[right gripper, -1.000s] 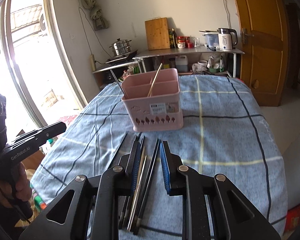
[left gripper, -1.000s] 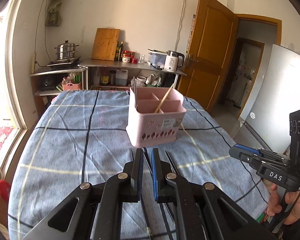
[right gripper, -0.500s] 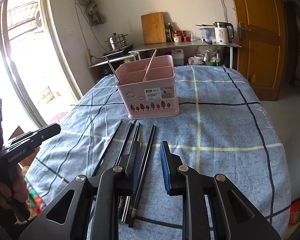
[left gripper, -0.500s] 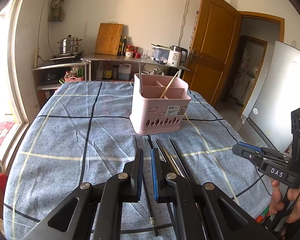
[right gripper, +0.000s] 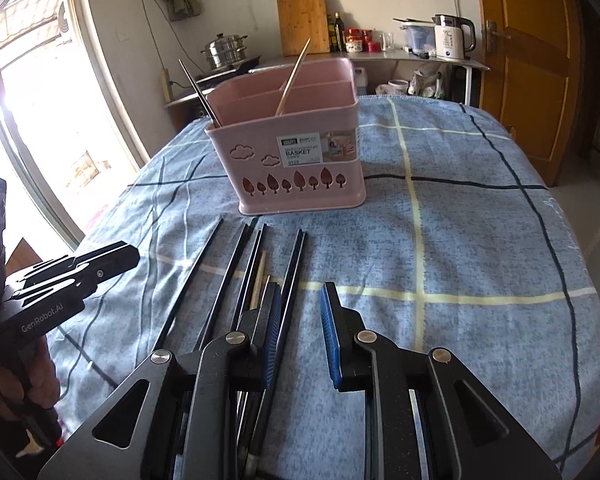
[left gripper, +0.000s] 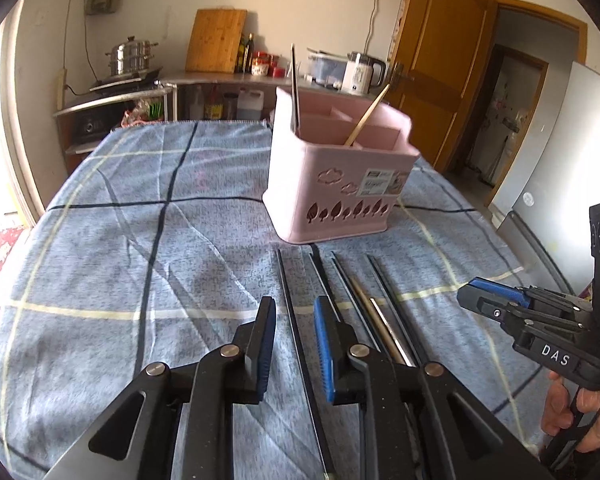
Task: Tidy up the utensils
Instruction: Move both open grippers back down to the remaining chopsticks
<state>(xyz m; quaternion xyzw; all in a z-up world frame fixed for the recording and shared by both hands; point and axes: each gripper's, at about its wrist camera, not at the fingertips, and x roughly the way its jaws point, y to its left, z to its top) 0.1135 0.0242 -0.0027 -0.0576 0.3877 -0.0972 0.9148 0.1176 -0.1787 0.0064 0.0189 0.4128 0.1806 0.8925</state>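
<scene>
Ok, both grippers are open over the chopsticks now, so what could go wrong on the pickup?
1. The chopsticks lie bunched side by side, some touching, so the right gripper may pinch two at once or nudge its neighbours.
2. The left gripper straddles a single black chopstick; a thin stick on the soft blue cloth could roll or slip as the fingers close.
3. The pink basket looks light; a chopstick catching its rim might tip it.

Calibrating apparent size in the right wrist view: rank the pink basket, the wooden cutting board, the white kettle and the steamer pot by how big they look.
1. pink basket, by far, being nearest
2. wooden cutting board
3. white kettle and steamer pot look alike; not ranked.
</scene>
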